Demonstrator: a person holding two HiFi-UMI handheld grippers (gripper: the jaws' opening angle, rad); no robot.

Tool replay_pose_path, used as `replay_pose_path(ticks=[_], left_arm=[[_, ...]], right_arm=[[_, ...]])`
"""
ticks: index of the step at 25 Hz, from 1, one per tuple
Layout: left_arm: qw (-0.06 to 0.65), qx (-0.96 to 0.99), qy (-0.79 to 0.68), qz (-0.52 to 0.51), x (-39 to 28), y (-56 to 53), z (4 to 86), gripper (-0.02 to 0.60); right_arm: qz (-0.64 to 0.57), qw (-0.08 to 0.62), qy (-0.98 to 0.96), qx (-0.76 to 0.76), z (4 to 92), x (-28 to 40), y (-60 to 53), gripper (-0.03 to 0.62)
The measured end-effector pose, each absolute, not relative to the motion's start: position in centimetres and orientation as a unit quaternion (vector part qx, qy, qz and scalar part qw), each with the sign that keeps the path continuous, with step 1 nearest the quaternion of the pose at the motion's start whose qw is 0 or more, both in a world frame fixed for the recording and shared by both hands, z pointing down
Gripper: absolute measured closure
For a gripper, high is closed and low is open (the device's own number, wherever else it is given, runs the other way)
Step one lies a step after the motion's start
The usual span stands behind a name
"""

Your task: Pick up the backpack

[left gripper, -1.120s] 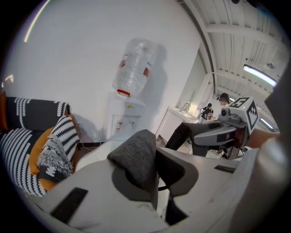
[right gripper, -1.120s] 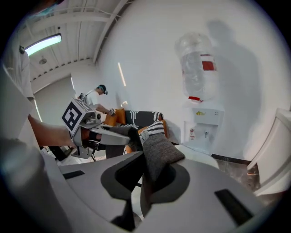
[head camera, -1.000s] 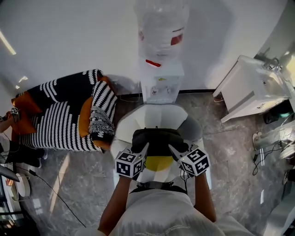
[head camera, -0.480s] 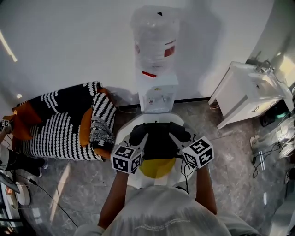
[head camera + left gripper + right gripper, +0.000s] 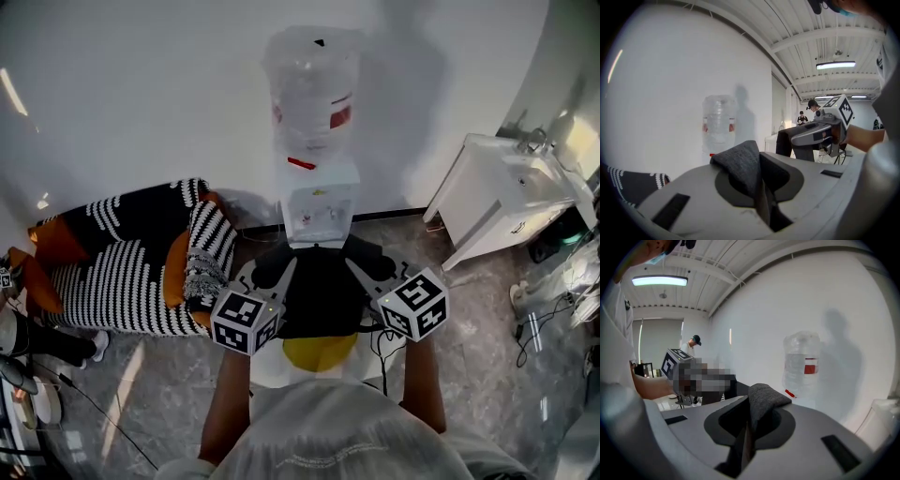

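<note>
A black backpack (image 5: 322, 298) with a yellow lower part (image 5: 319, 350) hangs in front of me in the head view, lifted above a white seat (image 5: 263, 363). My left gripper (image 5: 284, 272) is shut on the bag's upper left edge. At the upper right edge my right gripper (image 5: 354, 270) is also shut on it. In the left gripper view a fold of dark grey fabric (image 5: 740, 166) is pinched between the jaws. The right gripper view shows a similar fold of fabric (image 5: 761, 405) clamped between its jaws. Most of the bag's front is hidden from both gripper views.
A water dispenser (image 5: 317, 202) with a large clear bottle (image 5: 309, 84) stands against the white wall just beyond the bag. A black-and-white striped armchair (image 5: 122, 253) is at the left, a white cabinet (image 5: 502, 192) at the right. Cables (image 5: 380, 352) lie on the grey floor.
Both grippers have risen together with the backpack held between them. The bag has come up off the white seat and now hangs higher, closer to the dispenser in the picture.
</note>
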State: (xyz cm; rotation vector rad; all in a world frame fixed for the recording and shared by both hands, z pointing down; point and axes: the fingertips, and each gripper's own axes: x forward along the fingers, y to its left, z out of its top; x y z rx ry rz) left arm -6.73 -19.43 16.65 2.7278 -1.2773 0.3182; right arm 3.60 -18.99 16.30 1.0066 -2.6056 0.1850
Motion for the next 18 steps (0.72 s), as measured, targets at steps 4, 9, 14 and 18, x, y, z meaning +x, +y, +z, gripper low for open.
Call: replay_pose_path(ticks=[4,9,14,18], left_arm=[[0.009,0.904,-0.416,0.1,-6.5,-19.3,13.5,0.541],[-0.012,0.906,-0.413,0.09,-6.3,-19.0,10.4,0.54],[-0.033,0.906,-0.413,0.088,-6.0,-18.4,8.7,0.54],[-0.047,0.906,-0.411,0.086,-5.7,-18.2,7.9,0.538]], right_arm=[[0.056,0.158,-0.92,0.355,13.5,3.9,-19.1,0.559],[0.019,0.149,-0.924,0.352,10.6,4.0,-18.6,0.559],[0.004,0.15,-0.921,0.358,9.0,4.2,-18.3,0.559],[-0.005,0.14,-0.915,0.377,7.8,4.5,-18.5,0.559]])
